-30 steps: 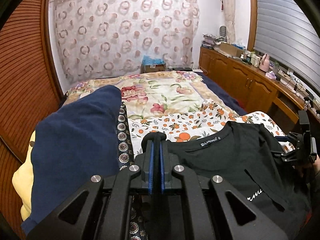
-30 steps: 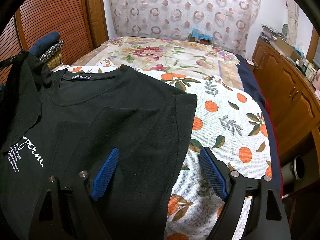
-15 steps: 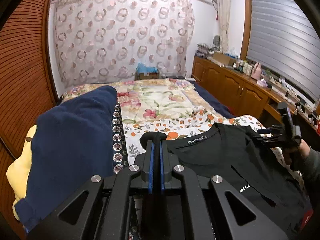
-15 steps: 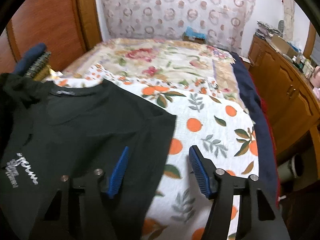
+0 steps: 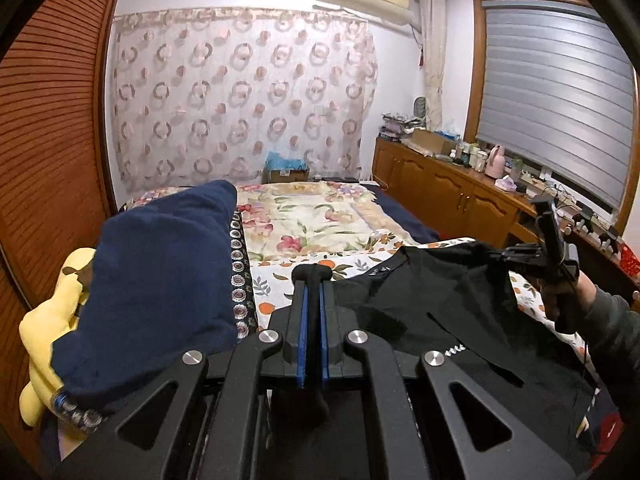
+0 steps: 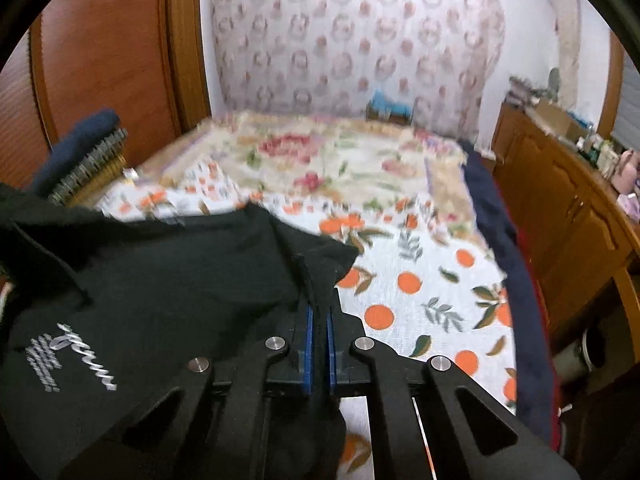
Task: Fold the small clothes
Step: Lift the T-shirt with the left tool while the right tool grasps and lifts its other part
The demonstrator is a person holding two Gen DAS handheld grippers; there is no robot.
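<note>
A black T-shirt (image 5: 420, 300) with white lettering (image 6: 80, 360) lies partly lifted over the orange-print sheet (image 6: 420, 288) on the bed. My left gripper (image 5: 313, 280) is shut on a bunched fold of the shirt's left side, and black cloth bulges out at its fingertips. My right gripper (image 6: 318, 312) is shut on the shirt's right edge, with the cloth running up from between its blue pads. In the left wrist view the right gripper (image 5: 520, 256) holds that edge raised above the bed, with a hand and dark sleeve (image 5: 612, 328) behind it.
A navy garment (image 5: 160, 272) lies on a yellow one (image 5: 44, 328) at the bed's left side, against a slatted wooden door (image 5: 52, 140). Beyond is a floral bedspread (image 5: 312, 220). A wooden cabinet (image 5: 452, 196) with clutter runs along the right wall under the window.
The right gripper's jaws have closed on the shirt's right edge and lifted it a little. The left gripper, still shut on the shirt, has shifted sideways and tilted upward.
</note>
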